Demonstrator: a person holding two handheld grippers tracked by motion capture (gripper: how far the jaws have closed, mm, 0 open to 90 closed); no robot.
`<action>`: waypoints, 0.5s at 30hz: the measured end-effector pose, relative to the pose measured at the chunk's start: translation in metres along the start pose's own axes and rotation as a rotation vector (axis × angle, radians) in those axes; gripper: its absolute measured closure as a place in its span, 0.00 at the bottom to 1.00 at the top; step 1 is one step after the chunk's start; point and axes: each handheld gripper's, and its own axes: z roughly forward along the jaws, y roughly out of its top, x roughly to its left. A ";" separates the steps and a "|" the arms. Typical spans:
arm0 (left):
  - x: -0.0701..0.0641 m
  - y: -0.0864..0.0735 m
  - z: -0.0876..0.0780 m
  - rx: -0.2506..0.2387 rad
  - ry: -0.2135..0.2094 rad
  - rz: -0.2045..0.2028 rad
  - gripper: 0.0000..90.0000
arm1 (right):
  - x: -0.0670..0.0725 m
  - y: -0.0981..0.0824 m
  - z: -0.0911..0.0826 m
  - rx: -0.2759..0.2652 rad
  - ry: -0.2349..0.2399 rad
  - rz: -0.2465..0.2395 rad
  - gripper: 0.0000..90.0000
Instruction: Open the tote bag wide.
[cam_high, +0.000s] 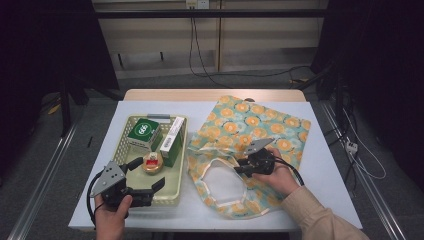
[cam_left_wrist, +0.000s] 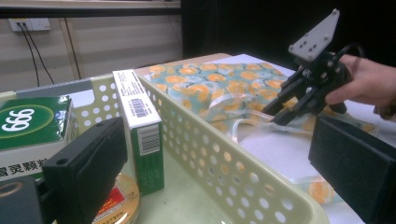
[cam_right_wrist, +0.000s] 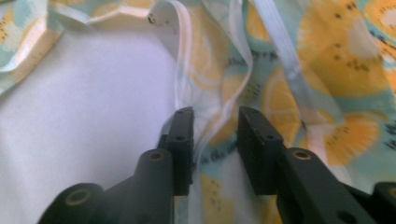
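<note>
A white-topped table (cam_high: 320, 165) with a wooden far edge stands on a grey floor (cam_high: 165, 82). Behind it runs a pale panelled wall (cam_high: 160, 35) with a socket (cam_high: 197, 4) at the top, from which black cables (cam_high: 197, 55) hang to the floor. Dark curtains (cam_high: 385, 75) close off the left and right sides.

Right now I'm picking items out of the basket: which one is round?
The flat round tin with the red-and-gold lid, at the basket's near end; the other two are rectangular boxes.

The green box (cam_left_wrist: 32, 122) reads "666" above Chinese characters; the tall carton (cam_left_wrist: 140, 135) carries a barcode.
</note>
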 end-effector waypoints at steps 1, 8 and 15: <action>0.000 0.000 0.000 0.002 -0.003 0.002 0.05 | 0.001 0.000 0.001 -0.005 0.019 0.001 0.81; 0.000 0.000 -0.001 0.001 -0.002 0.001 0.05 | 0.006 0.002 0.000 0.020 0.095 0.006 1.00; 0.000 0.001 -0.001 -0.005 -0.001 0.003 0.05 | 0.025 0.006 -0.013 0.004 0.237 -0.010 1.00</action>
